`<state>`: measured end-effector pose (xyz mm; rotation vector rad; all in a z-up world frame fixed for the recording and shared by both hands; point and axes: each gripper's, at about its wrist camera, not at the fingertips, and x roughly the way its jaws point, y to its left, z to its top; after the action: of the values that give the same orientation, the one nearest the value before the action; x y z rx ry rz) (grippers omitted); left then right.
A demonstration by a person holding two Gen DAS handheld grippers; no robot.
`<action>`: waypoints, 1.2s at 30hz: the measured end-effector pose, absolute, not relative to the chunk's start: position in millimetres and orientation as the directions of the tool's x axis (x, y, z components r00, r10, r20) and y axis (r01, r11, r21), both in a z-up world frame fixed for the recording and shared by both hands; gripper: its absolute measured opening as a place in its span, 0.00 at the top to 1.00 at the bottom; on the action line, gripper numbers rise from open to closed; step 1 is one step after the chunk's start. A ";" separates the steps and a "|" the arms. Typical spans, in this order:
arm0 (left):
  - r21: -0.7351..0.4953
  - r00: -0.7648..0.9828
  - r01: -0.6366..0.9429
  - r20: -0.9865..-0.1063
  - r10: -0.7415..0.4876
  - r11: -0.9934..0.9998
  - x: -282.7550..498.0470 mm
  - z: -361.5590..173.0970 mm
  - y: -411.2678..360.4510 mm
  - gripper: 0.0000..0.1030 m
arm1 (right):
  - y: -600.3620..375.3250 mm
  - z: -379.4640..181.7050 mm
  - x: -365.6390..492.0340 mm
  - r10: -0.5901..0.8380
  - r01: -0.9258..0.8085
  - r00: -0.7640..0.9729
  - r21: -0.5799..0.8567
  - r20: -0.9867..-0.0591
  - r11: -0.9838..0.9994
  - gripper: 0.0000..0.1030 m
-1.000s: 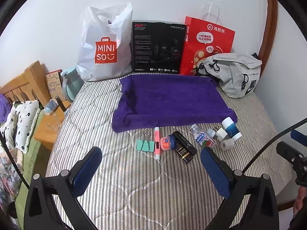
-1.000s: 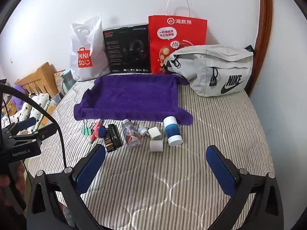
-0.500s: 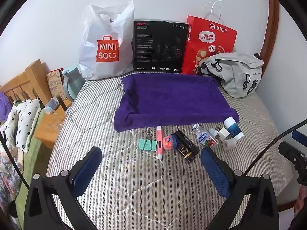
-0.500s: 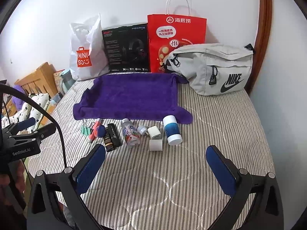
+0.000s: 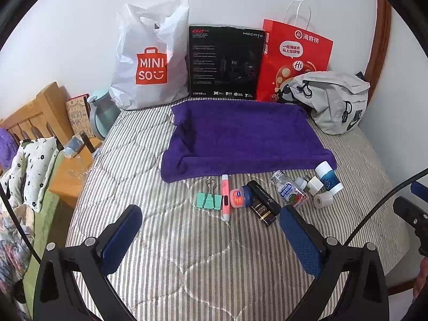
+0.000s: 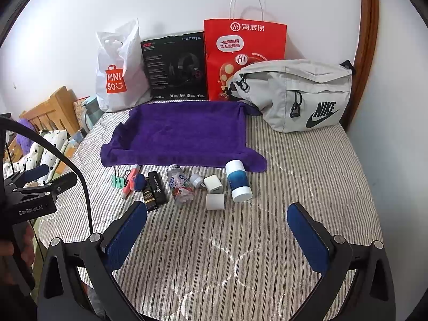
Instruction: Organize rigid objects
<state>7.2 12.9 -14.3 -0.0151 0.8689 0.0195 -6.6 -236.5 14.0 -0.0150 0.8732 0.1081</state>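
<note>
Nearest the cameras, above the striped quilt [image 6: 307, 176], the left gripper [image 5: 208, 230] and the right gripper [image 6: 216, 230] are held wide open, with nothing between their blue pads. Just before the near edge of the purple towel [image 5: 240, 136], a row is laid out: green binder clip [image 5: 207, 199], pink pen [image 5: 225, 196], Vaseline jar [image 5: 239, 198], black box [image 5: 263, 203], clear bottle [image 5: 289, 191], white charger [image 6: 213, 183], tape roll [image 6: 214, 201], blue-and-white tube [image 6: 238, 180]. Behind the towel, a Miniso bag [image 5: 149, 61], a headset box [image 5: 226, 62], a red paper bag [image 5: 294, 53] and a grey Nike bag [image 6: 297, 93] are set against the wall.
</note>
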 end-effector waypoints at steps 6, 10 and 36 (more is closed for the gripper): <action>-0.002 0.647 -0.018 -0.762 0.010 1.000 5.7 -12.9 12.9 0.00 | -237.1 13.9 -5.9 0.088 -0.099 0.638 0.031 -0.765 0.995 0.00; 0.002 0.642 -0.015 -0.767 0.011 1.000 7.5 -15.0 14.0 0.00 | -239.7 12.3 -3.8 0.089 -0.096 0.635 0.035 -0.767 0.995 0.00; -0.010 0.500 0.017 -0.866 -0.017 1.000 101.9 -141.3 42.2 0.08 | -255.5 -61.7 37.1 -0.010 -0.064 0.469 -0.046 -0.883 0.997 0.00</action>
<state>101.9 42.2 -141.3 -0.0005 1.0465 -0.0208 37.1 -255.5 -61.7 -0.0759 1.0827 0.0328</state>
